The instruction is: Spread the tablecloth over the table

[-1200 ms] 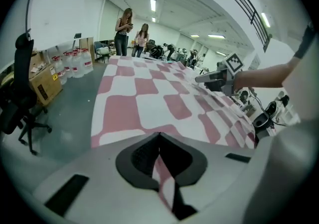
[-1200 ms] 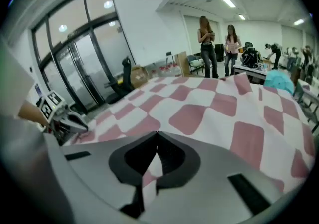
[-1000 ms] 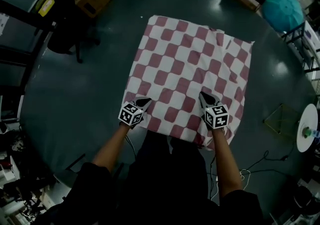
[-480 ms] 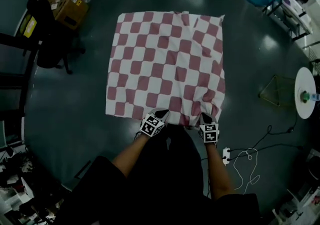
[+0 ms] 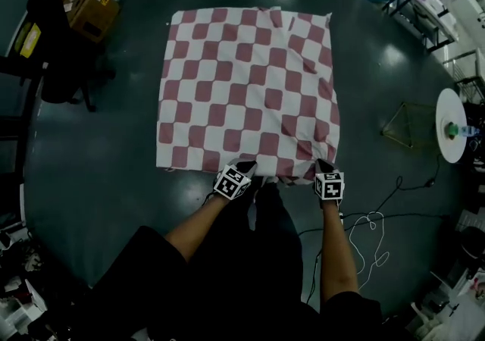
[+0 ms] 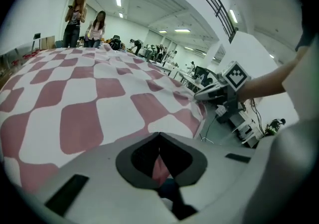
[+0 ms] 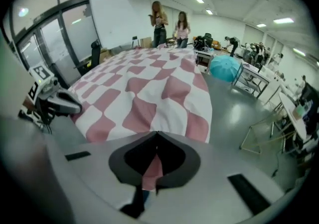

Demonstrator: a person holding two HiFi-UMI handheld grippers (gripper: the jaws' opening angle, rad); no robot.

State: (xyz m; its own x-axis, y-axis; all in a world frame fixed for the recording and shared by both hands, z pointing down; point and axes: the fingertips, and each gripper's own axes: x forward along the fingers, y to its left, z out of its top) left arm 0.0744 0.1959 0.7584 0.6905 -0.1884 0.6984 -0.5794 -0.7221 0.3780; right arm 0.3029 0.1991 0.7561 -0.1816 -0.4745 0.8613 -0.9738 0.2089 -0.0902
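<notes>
the dark floor [image 5: 91, 142] fills most of the head view. in its middle lies the red-and-white checked tablecloth [image 5: 242, 89], covering the table so fully that none of the tabletop shows. a second ago the cloth sat skewed, with both grippers well in over the checks. now it lies square to the person and flatter, drawn toward them, and the grippers are down at its near edge. that reads as the final tug of the spread, with little left but to let go. the left gripper [image 5: 247, 168] is near the middle of that edge, its jaws pressed together on a pink fold of the cloth. the right gripper [image 5: 324, 166] is at the near right corner, also pinching the hem between closed jaws. a patch of creases [image 5: 307, 151] remains just beside the right gripper, and it may need one more small pull or smoothing.
</notes>
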